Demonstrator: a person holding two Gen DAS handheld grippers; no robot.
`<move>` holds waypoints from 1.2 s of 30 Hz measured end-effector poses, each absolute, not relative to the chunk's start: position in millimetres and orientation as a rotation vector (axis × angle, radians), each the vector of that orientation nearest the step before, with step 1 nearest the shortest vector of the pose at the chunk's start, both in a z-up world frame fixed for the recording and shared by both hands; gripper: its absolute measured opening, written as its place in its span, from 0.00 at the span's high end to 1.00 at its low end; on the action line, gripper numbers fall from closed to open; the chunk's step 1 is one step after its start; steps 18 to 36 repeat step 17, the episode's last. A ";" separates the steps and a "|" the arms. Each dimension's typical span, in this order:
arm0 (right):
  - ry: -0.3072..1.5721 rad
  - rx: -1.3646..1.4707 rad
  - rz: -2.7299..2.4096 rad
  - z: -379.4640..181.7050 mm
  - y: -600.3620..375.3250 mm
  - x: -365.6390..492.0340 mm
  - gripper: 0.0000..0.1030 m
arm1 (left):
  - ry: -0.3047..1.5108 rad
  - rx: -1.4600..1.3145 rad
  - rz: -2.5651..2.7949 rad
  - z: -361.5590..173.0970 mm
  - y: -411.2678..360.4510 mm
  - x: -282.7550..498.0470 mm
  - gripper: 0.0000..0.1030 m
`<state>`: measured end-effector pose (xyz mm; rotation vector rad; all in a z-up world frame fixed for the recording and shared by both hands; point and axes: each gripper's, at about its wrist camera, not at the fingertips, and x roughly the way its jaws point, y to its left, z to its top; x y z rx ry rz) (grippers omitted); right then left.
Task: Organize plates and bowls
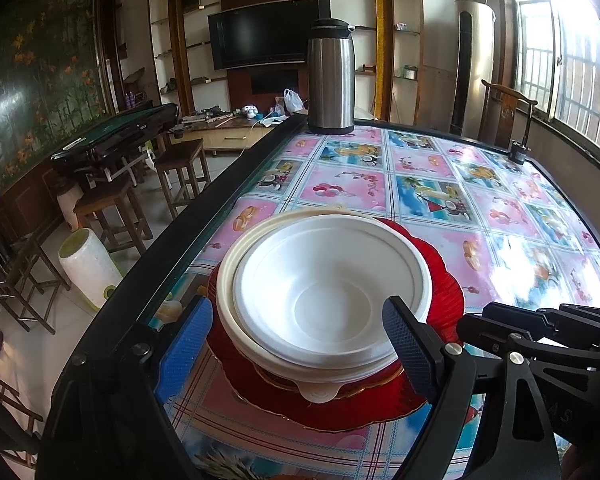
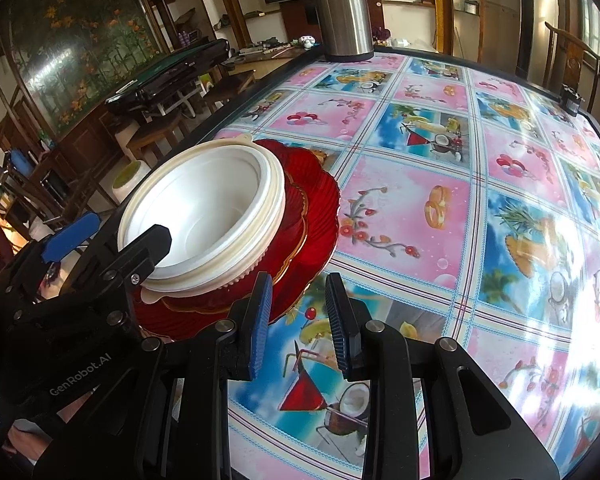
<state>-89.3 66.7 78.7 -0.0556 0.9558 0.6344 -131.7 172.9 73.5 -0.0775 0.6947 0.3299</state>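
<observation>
Upright, bowls (image 1: 332, 280) open skyward atop plates (image 1: 444, 280).

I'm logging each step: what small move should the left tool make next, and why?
Probably draw the left tool back and up. Its fingers are spread wide around the white bowls, which already sit nested on the red plates, so the stack looks finished.

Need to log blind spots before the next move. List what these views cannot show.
- White foam bowls, both views: nested count unclear; only rim edges show.
- Red scalloped plastic plates: centres covered by bowls.
- Left gripper: contact with bowl unclear.
- Steel thermos jug, right view: top cut off.
</observation>
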 end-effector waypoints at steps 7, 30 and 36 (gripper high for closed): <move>0.971 -0.045 0.624 75.3 61.6 -87.4 0.73 | 0.684 -0.098 0.308 72.9 174.0 -129.7 0.15; 0.966 -0.030 0.630 78.1 55.9 -91.2 0.73 | 0.677 -0.079 0.340 74.0 171.0 -128.8 0.15; 0.966 -0.030 0.630 78.1 55.9 -91.2 0.73 | 0.677 -0.079 0.340 74.0 171.0 -128.8 0.15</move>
